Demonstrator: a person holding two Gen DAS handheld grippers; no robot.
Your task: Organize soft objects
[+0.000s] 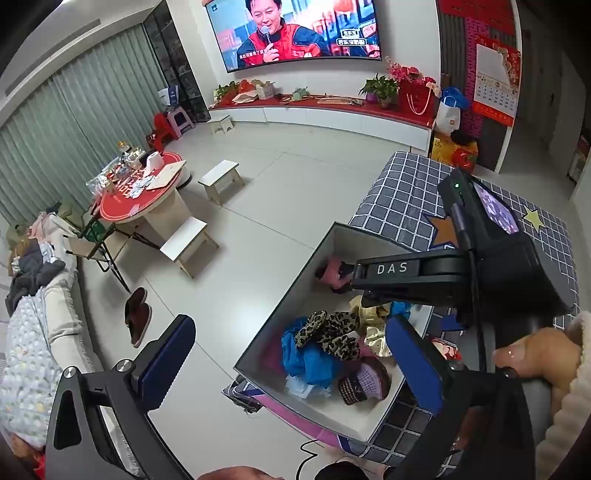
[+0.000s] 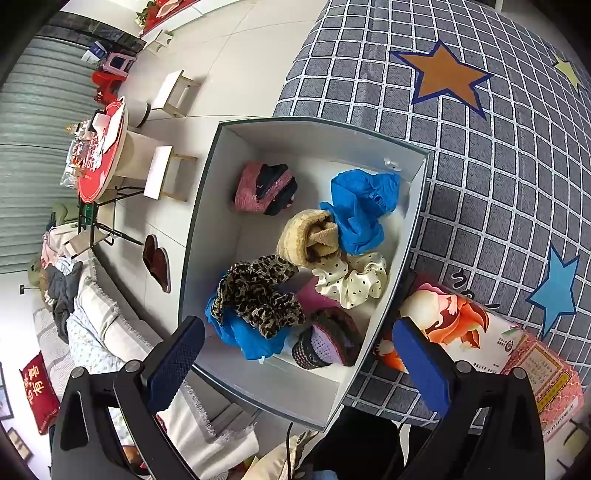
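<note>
A grey-rimmed white box (image 2: 207, 192) sits on a checked blanket (image 2: 498, 177). Inside lie a pink knit item (image 2: 258, 190), blue fabric (image 2: 364, 206), a tan fuzzy scrunchie (image 2: 306, 236), a cream dotted scrunchie (image 2: 354, 280), a leopard scrunchie (image 2: 258, 291) and a purple knit item (image 2: 328, 343). My right gripper (image 2: 299, 365) is open and empty above the box's near end. My left gripper (image 1: 291, 365) is open and empty beside the box (image 1: 258, 347); it sees the leopard scrunchie (image 1: 332, 332). The right gripper's body (image 1: 480, 266) hangs over the box.
A printed carton (image 2: 491, 339) lies on the blanket right of the box. The floor holds white stools (image 1: 221, 181), a red round table (image 1: 140, 192) and slippers (image 1: 138, 315). A sofa with clothes (image 1: 33, 314) is at the left. A TV (image 1: 295, 29) hangs on the far wall.
</note>
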